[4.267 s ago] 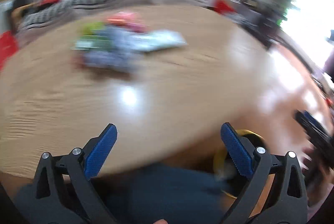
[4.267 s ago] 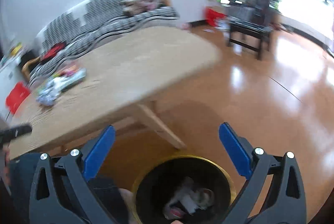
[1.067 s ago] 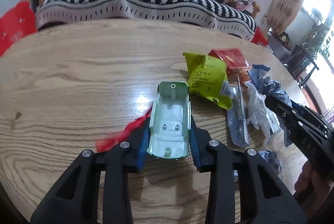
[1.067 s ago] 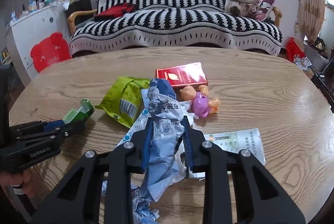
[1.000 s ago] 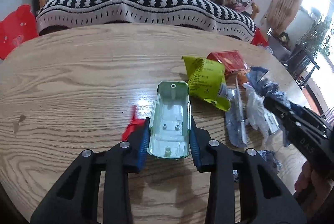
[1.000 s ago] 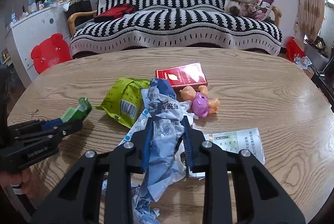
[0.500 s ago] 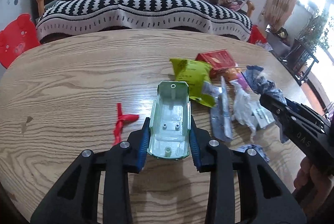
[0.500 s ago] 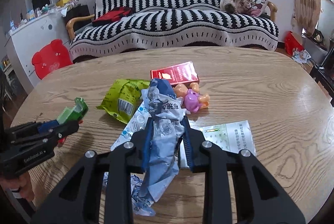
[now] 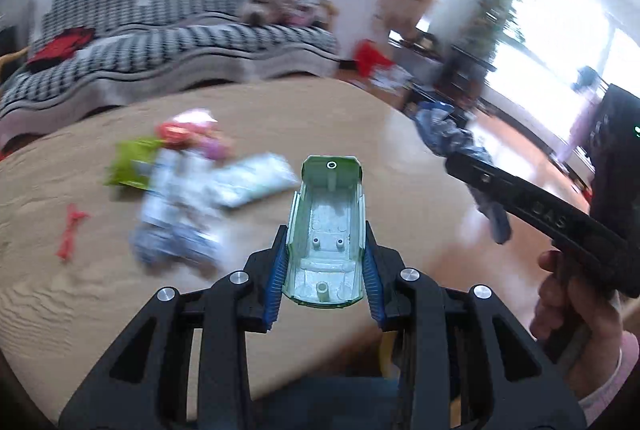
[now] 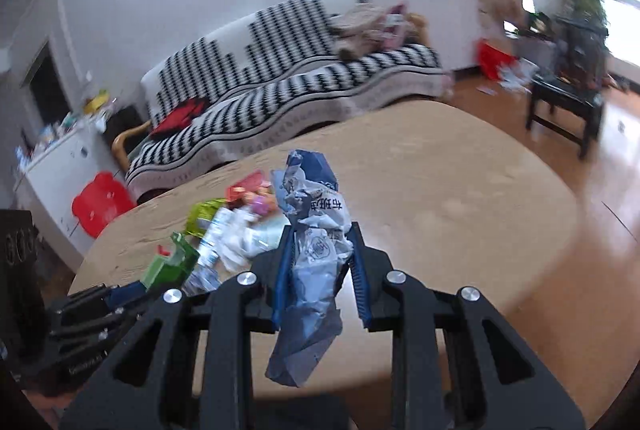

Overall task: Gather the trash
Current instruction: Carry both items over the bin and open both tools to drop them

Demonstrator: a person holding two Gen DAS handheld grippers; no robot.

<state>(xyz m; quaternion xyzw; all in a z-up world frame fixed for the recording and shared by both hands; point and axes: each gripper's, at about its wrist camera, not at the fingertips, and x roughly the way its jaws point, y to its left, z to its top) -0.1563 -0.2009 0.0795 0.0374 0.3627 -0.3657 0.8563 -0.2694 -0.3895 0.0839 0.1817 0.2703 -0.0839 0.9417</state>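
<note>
My left gripper (image 9: 325,280) is shut on a pale green plastic toy-car shell (image 9: 326,230) and holds it above the near edge of the round wooden table (image 9: 80,290). My right gripper (image 10: 318,272) is shut on a crumpled blue and white wrapper (image 10: 314,250), also lifted above the table; it shows in the left wrist view (image 9: 452,137). The rest of the trash pile (image 9: 180,205) lies on the table: a green bag (image 9: 128,165), white wrappers, a pink toy (image 9: 216,145) and a red scrap (image 9: 70,230).
A black and white striped sofa (image 10: 280,69) stands behind the table. A dark side table (image 10: 564,101) and a plant stand to the right by the bright window. A red stool (image 10: 100,201) is at the left. A yellow rim (image 9: 386,354) shows below the table edge.
Both grippers have lifted and pulled back from the pile, swinging to the right with their loads still held. The red scrap stays on the table. The views are now motion-blurred.
</note>
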